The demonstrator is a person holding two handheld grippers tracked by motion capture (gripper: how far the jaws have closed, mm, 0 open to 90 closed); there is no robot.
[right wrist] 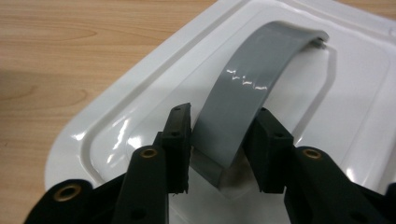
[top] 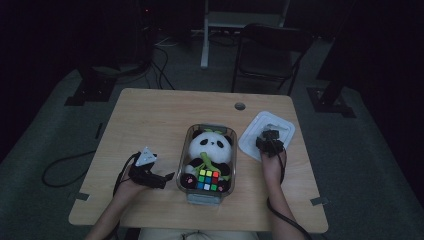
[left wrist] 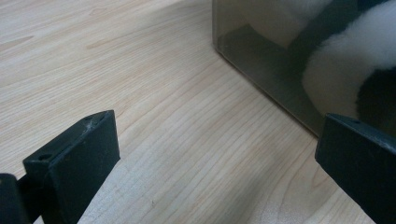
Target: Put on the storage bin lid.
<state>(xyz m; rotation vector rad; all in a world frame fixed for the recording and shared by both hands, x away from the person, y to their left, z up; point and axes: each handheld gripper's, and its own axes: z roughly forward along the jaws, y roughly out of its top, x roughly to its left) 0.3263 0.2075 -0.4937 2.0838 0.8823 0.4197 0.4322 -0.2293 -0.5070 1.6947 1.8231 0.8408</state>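
A clear container sits mid-table holding a panda plush and a colour cube. My left gripper rests on the table just left of it, open; in the left gripper view bare wood lies between its jaws, with the container wall and the plush ahead. To the container's right lies a white lid. My right gripper is over the lid. In the right gripper view its jaws press both sides of the lid's grey strap handle, and the lid lies flat.
The wooden table has a cable hole near its far edge. A dark chair and a white post stand behind the table. Cables trail on the floor at the left.
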